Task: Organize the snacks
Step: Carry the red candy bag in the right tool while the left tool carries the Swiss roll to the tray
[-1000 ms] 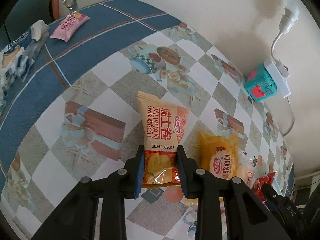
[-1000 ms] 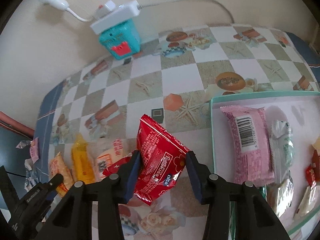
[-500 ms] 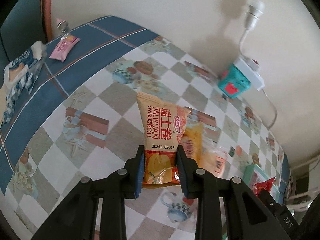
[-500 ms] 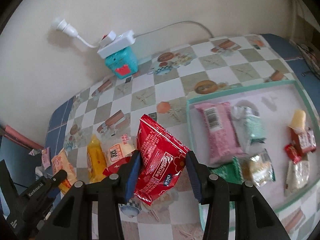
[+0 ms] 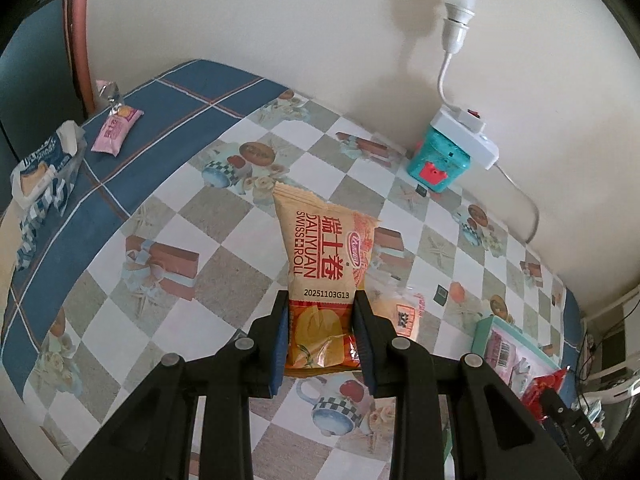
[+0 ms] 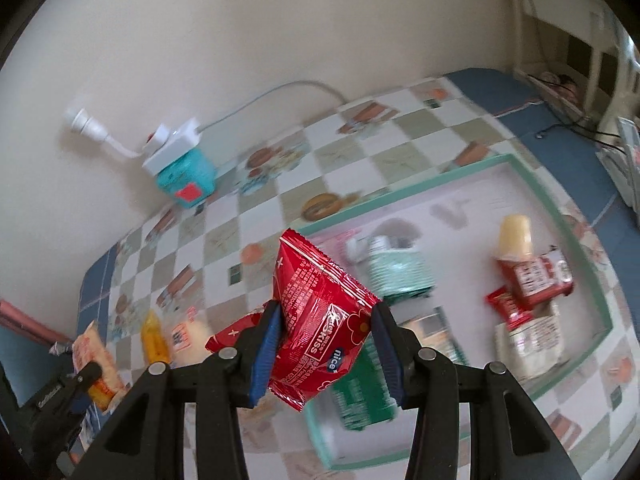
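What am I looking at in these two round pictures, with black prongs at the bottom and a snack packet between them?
There is no robot here: a person holds a two-finger gripper in each hand, and a fisheye camera on each looks along its fingers. In the left wrist view, the left gripper is shut on an orange Swiss roll packet. In the right wrist view, the right gripper is shut on a red snack packet. Below lies a checked tablecloth with more loose snacks, and a green-rimmed tray that already holds several packets. A teal box under a white power strip stands by the wall.
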`<state>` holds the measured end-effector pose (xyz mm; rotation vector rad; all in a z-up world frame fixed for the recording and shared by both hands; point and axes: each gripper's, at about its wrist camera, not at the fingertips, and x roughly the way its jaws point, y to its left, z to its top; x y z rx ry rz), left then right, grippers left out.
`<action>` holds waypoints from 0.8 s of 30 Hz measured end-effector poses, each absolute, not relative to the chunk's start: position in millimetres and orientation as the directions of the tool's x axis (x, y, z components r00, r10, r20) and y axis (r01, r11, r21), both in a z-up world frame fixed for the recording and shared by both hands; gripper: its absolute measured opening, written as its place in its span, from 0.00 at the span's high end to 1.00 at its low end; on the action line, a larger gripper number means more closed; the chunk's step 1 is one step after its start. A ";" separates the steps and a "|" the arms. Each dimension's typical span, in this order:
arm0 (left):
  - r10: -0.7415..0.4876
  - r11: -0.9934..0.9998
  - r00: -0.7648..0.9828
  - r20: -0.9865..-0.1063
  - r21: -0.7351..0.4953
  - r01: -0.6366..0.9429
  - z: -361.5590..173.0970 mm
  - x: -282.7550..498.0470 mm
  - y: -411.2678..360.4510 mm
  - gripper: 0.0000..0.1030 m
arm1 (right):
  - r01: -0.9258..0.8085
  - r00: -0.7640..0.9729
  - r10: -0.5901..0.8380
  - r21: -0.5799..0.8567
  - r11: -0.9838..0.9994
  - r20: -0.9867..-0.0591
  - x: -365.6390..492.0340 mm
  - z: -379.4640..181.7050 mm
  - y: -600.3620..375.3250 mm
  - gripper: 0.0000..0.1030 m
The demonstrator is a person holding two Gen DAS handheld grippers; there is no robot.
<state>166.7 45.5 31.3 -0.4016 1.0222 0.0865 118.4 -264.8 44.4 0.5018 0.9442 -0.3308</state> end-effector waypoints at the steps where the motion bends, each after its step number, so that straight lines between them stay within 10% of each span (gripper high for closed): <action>1: -0.116 0.925 0.526 -0.842 -0.284 -0.251 32.7 166.8 42.8 0.70 | 0.500 0.549 -0.070 0.260 0.826 -0.833 115.3 45.4 -274.0 0.53; 24: -0.293 0.954 0.523 -0.801 -0.278 0.109 74.6 151.5 -113.4 0.69 | 0.728 0.521 -0.262 0.264 0.632 -0.812 53.9 65.4 -406.7 0.53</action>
